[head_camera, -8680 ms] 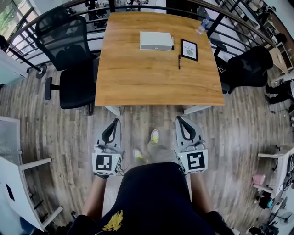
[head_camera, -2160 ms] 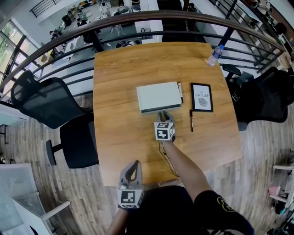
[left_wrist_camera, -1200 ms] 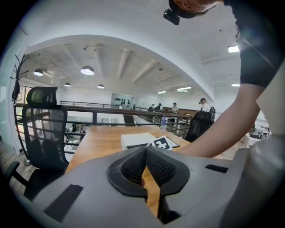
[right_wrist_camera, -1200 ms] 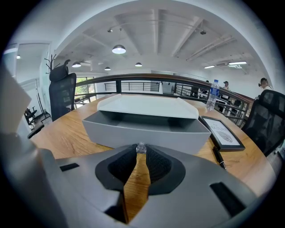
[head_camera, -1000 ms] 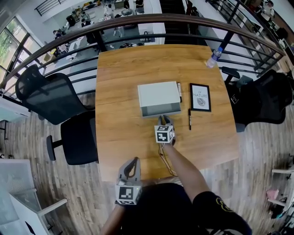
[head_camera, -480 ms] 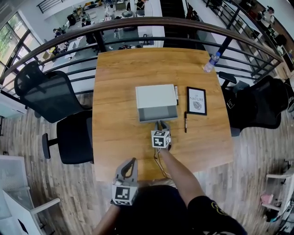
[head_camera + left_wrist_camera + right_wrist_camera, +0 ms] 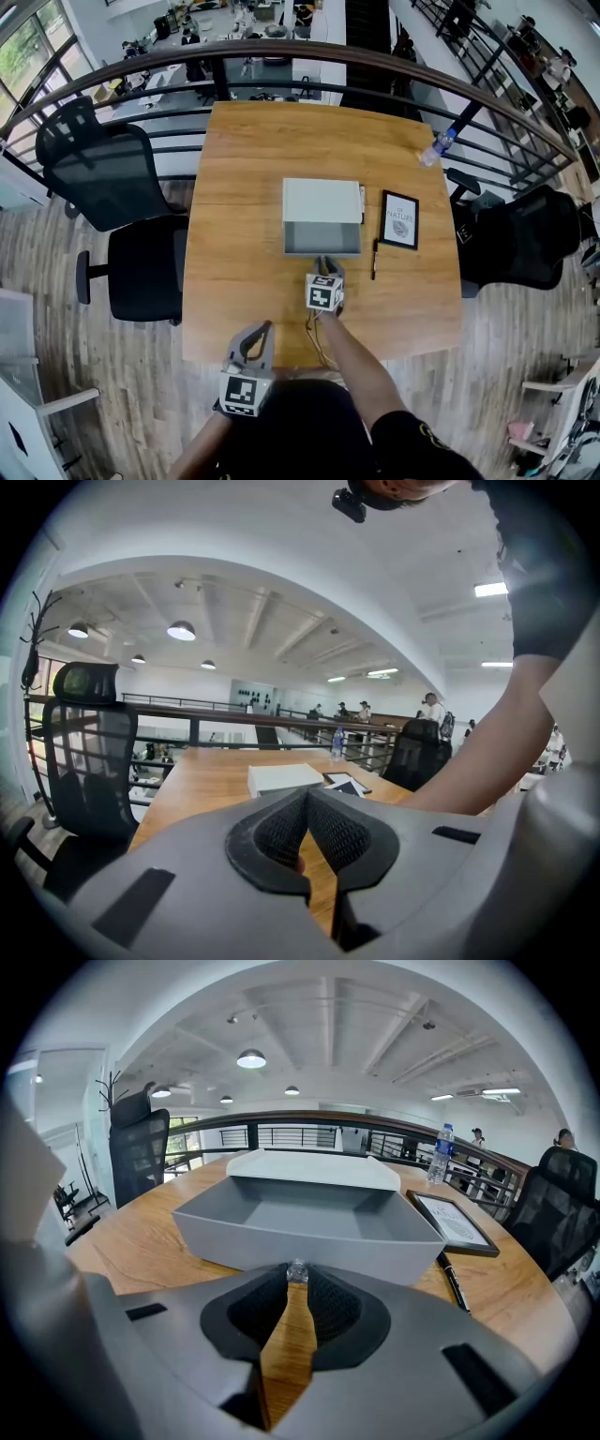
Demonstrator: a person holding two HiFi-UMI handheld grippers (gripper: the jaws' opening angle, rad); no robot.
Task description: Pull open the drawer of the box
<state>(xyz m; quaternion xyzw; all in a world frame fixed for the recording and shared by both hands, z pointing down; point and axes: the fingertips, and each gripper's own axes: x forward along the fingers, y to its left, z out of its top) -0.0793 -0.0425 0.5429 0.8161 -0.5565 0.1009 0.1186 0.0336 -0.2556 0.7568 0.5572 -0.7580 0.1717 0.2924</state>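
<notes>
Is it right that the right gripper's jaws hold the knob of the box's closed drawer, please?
Not quite: the drawer is pulled open, out of the box, as the right gripper view shows. The right gripper does grip its knob in its jaws.

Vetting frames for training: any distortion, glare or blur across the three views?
Head view: fisheye warp toward the edges, table evenly lit, sharp. Left gripper view: dark round vignette, ceiling lamp blown out, left gripper soft up close. Right gripper view: same vignette, drawer sharp, clear knob in the right gripper slightly soft.
</notes>
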